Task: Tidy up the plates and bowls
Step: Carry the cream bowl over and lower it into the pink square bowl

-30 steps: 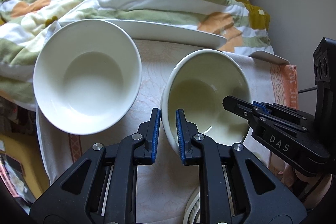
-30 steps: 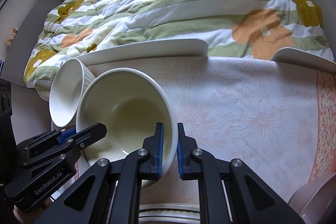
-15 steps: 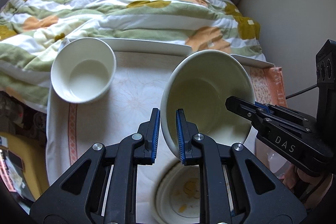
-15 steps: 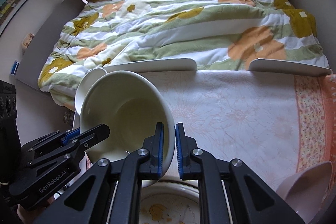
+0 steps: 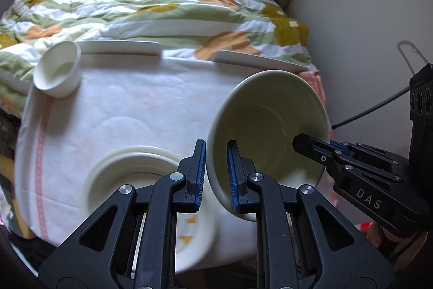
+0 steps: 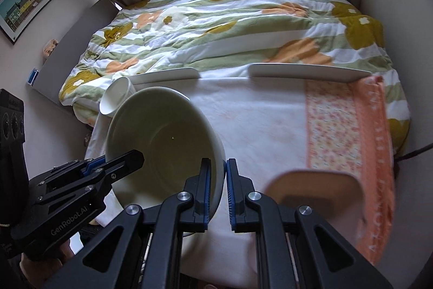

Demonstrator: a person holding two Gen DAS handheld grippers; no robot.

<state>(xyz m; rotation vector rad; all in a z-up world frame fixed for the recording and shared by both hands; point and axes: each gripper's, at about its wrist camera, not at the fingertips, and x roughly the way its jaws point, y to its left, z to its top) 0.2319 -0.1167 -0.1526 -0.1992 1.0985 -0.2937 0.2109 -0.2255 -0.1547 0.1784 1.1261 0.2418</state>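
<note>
Large cream bowl is held tilted above the cloth-covered table. Left gripper is clamped on its left rim; right gripper is clamped on its right rim. Small white bowl sits far left.

Cream bowl tilted, rim in jaws; 2 plates at far edge.
</note>
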